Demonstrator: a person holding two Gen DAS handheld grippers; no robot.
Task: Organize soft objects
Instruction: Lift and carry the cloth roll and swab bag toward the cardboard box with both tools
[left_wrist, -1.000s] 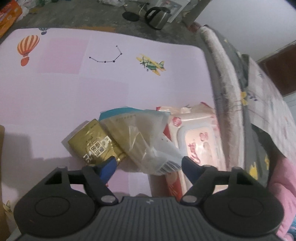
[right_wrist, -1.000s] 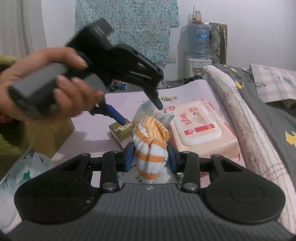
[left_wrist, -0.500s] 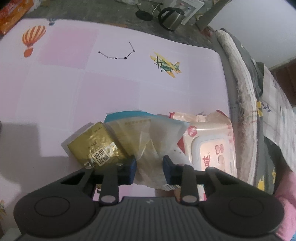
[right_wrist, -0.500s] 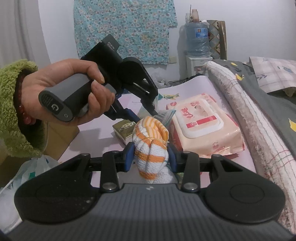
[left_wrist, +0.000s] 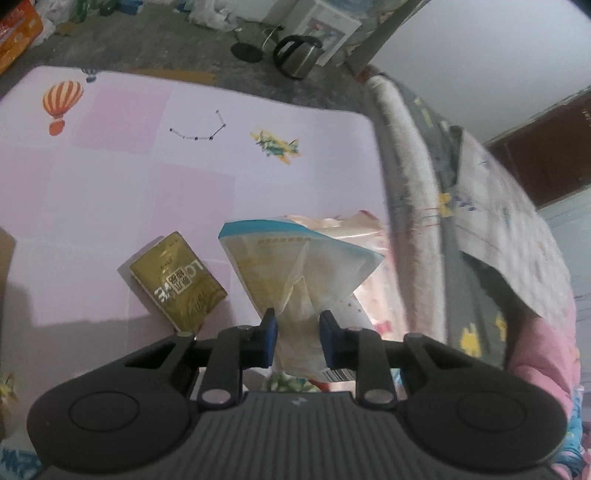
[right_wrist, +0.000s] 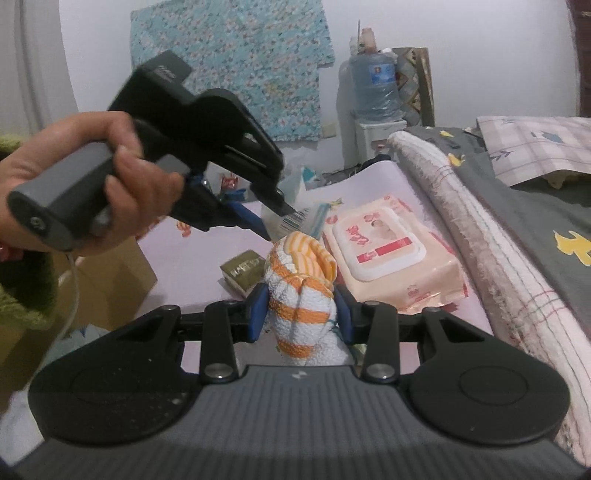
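My left gripper (left_wrist: 294, 325) is shut on a clear tissue pack with a blue edge (left_wrist: 295, 266) and holds it lifted above the pink mat. A gold pack (left_wrist: 177, 284) lies on the mat just left of it. My right gripper (right_wrist: 299, 306) is shut on an orange-and-white striped rolled cloth (right_wrist: 301, 291), held upright. In the right wrist view the left gripper (right_wrist: 273, 218) hangs above the cloth with the tissue pack (right_wrist: 295, 218) in it. A pink wet-wipes pack (right_wrist: 388, 254) lies on the mat to the right.
A pink play mat (left_wrist: 147, 192) covers the floor. A bed edge with rolled towel and grey quilt (right_wrist: 480, 236) runs along the right. A cardboard box (right_wrist: 110, 288) stands at the left. A kettle (left_wrist: 295, 59) and a water dispenser (right_wrist: 373, 96) stand beyond the mat.
My left gripper closed on the clear tissue pack and lifted it off the mat, away from the gold pack. My right gripper kept holding the striped cloth.
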